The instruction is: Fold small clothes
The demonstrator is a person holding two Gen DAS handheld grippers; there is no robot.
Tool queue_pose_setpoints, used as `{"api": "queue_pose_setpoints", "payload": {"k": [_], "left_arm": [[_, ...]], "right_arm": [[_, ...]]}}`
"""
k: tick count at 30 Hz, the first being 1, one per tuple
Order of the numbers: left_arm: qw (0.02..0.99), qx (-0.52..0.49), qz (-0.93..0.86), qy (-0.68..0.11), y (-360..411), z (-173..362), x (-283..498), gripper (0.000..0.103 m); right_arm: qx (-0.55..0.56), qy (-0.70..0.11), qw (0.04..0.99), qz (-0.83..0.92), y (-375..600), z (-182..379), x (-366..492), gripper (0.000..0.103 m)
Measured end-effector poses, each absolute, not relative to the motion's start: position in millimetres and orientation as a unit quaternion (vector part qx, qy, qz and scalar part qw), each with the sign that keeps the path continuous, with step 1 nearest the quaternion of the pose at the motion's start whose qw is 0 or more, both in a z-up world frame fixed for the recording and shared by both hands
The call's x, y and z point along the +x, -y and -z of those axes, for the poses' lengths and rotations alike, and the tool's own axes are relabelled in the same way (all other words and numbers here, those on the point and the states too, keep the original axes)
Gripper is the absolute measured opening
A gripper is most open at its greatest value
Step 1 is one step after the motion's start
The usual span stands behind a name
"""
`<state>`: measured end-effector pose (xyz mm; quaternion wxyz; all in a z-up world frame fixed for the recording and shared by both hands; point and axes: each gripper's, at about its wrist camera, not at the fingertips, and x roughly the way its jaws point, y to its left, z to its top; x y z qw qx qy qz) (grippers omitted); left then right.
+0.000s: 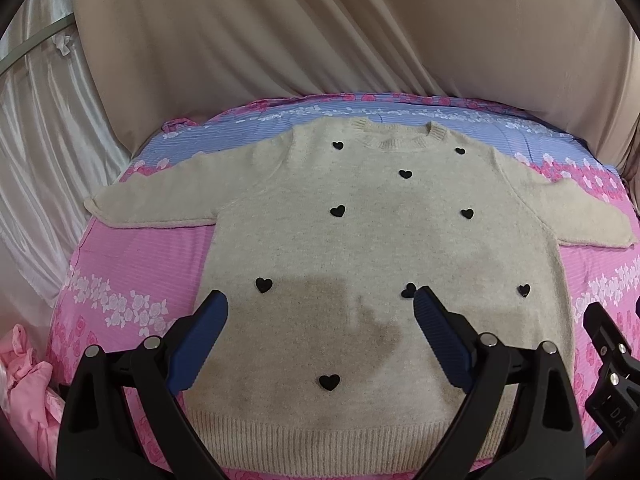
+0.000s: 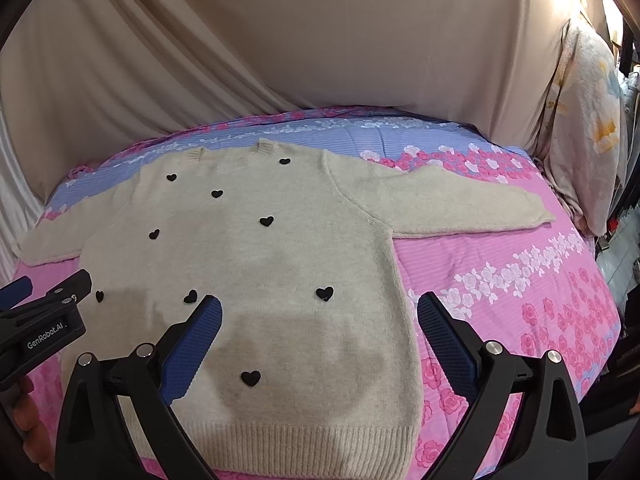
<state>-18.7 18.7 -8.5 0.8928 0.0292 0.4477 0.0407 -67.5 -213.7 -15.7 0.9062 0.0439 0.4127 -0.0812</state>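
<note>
**Q:** Left wrist view: what's in frame?

**A:** A cream sweater lies flat, front up, on a bed under a pink-and-blue floral sheet. Both sleeves are spread out sideways, the collar is at the far edge and the ribbed hem is nearest me. Small black hearts dot the front. My left gripper hovers over the lower half of the sweater, jaws spread wide, blue pads on either side, holding nothing. Its shadow falls on the knit between the fingers. A beige drape hangs behind the bed, and a pink cloth is bunched at the lower left. My right gripper shows only as a sliver at the right edge.

**Q:** And the right wrist view?

**A:** Same sweater, seen from further right; its right sleeve stretches out across the pink sheet. My right gripper hangs wide open and empty: one pad above the lower front, the other above the sheet just past the sweater's side edge. My left gripper enters at the left edge, over the sweater's other side. A floral pillow leans at the far right.
</note>
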Motion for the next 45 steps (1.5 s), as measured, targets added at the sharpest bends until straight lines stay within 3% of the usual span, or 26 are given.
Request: {"api": "queue_pose_setpoints", "payload": {"k": [13,20,25,33,37,39,40,45], "left_arm": [[0.884,0.02,-0.039,-0.464,-18,17,-14,0.092],[0.873,-0.013,-0.057,-0.485,-21,24,-13,0.093],[0.865,-0.026,-0.082,-0.495,-13,23,-8,0.093],[0.852,-0.035,-0.121,-0.509,14,20,12,0.093],[0.846,-0.021,-0.132,-0.516,22,21,24,0.093],[0.842,-0.016,-0.134,-0.522,24,24,30,0.093],[0.84,-0.015,-0.135,-0.525,24,26,33,0.093],[0.836,-0.017,-0.127,-0.533,21,33,39,0.093]], "right_arm": [[0.066,-0.431,0.894,0.099,249,30,-54,0.095],[0.102,-0.416,0.881,0.199,406,52,-13,0.089],[0.19,-0.39,0.865,0.253,554,77,18,0.088],[0.265,-0.447,0.791,0.323,703,151,66,0.081],[0.3,-0.442,0.78,0.325,728,177,80,0.064],[0.29,-0.428,0.796,0.315,727,176,85,0.03],[0.296,-0.424,0.803,0.296,725,175,88,0.007],[0.306,-0.363,0.846,0.243,689,125,92,0.007]]}}
